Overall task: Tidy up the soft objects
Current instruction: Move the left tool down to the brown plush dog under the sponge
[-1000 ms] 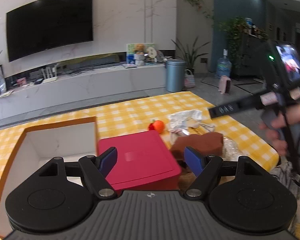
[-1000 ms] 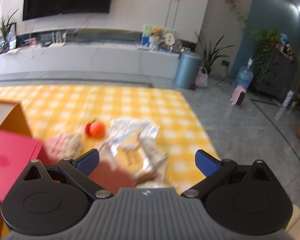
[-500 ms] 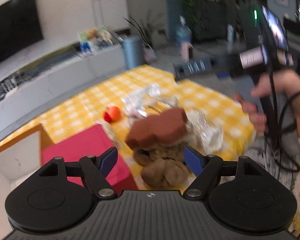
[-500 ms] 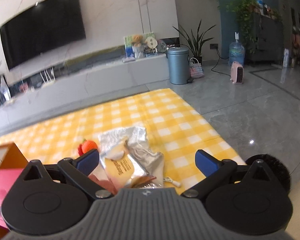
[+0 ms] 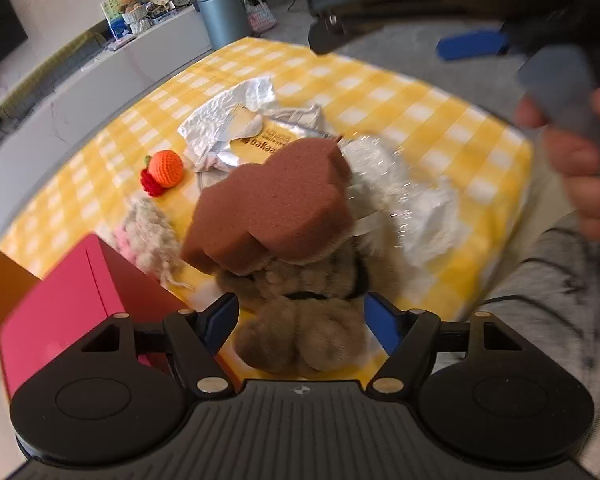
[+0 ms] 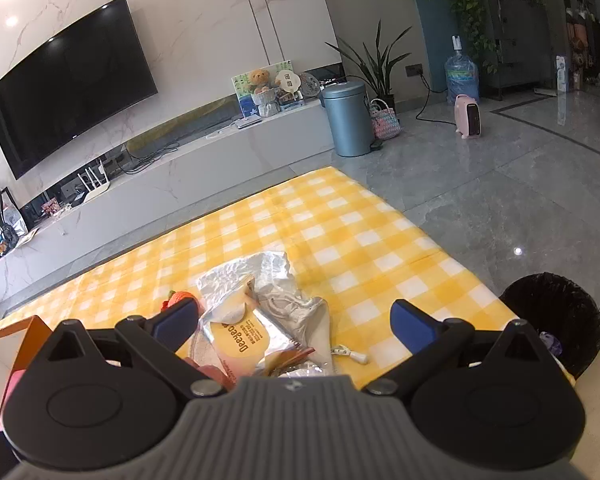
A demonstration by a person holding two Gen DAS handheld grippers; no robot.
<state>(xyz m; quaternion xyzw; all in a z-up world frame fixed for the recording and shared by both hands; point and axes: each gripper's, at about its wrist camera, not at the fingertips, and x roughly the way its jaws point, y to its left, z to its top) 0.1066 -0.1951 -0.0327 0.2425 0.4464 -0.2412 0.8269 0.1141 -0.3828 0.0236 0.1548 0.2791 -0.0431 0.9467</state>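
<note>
In the left wrist view my left gripper (image 5: 300,320) is open, its blue pads on either side of a tan plush toy (image 5: 304,332) on the yellow checked table (image 5: 420,92). A brown sponge (image 5: 272,204) lies on the plush. A fuzzy pink-white soft item (image 5: 148,232) and an orange knitted fruit (image 5: 165,163) lie to the left. My right gripper (image 6: 294,322) is open and empty above silver snack wrappers (image 6: 252,300); it also shows at the top right of the left wrist view (image 5: 472,44).
A red box (image 5: 72,308) sits in an orange-rimmed crate (image 5: 4,276) at the left. Crumpled clear plastic (image 5: 412,196) lies right of the sponge. A black bin (image 6: 552,320) stands off the table's right edge.
My left gripper swung from over the red box down and right to straddle the plush toy. My right gripper rose and tilted up; both stayed open.
</note>
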